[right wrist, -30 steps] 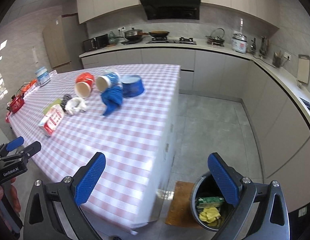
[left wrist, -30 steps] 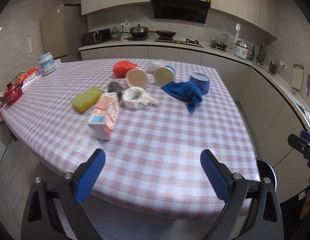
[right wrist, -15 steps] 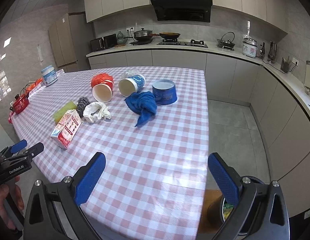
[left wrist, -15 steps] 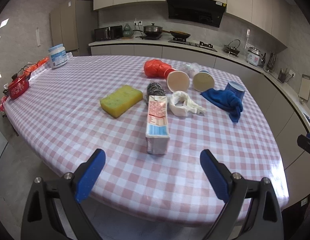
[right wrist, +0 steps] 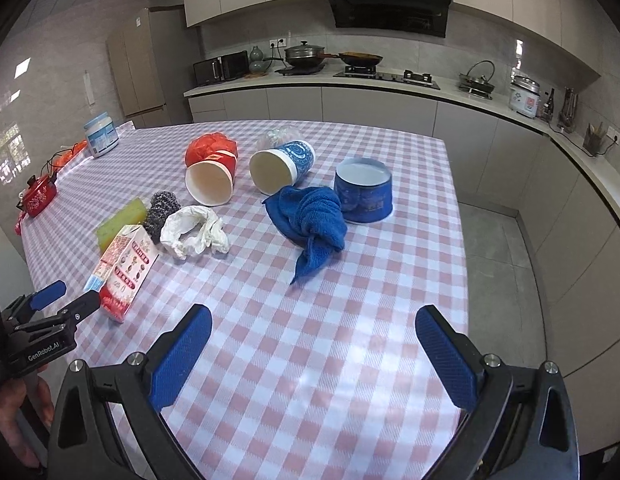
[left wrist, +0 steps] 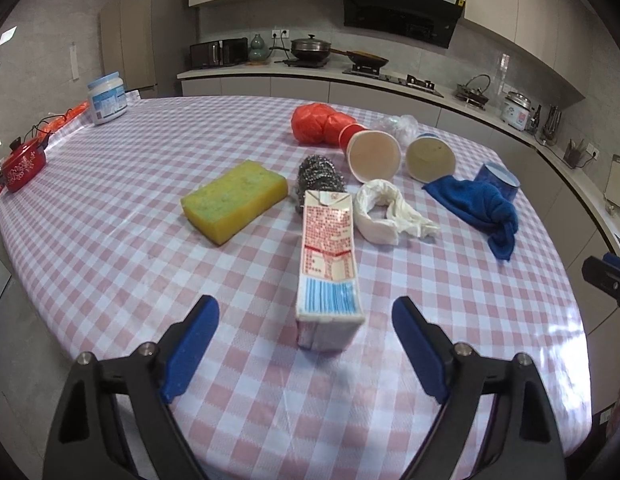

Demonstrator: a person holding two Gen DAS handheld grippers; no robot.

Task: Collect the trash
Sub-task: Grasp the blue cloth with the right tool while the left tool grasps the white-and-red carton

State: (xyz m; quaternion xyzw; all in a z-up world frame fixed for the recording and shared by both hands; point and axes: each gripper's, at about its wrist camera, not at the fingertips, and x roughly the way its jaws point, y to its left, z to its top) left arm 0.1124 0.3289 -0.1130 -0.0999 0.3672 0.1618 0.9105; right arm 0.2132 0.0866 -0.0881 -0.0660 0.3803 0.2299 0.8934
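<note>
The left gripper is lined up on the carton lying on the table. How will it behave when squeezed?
The carton lies flat on the table, so it likely won't roll. Its paperboard walls may dent under the left gripper, whose jaws are open. As trash it is probably empty and light, so a nudge could slide it on the glossy checked tablecloth.

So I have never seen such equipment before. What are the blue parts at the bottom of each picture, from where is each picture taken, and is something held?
No robot here: a person holds a two-finger tool in each hand, each carrying a wide-angle camera looking forward. One picture comes from the left gripper, the other from the right gripper; the blue pads are their jaws. Both stand open and hold nothing. On the checked table lie a milk carton straight ahead of the left tool, a yellow sponge, a steel scourer, crumpled white paper, two tipped paper cups, a blue cloth, a blue tub and a red plastic bag.
</note>
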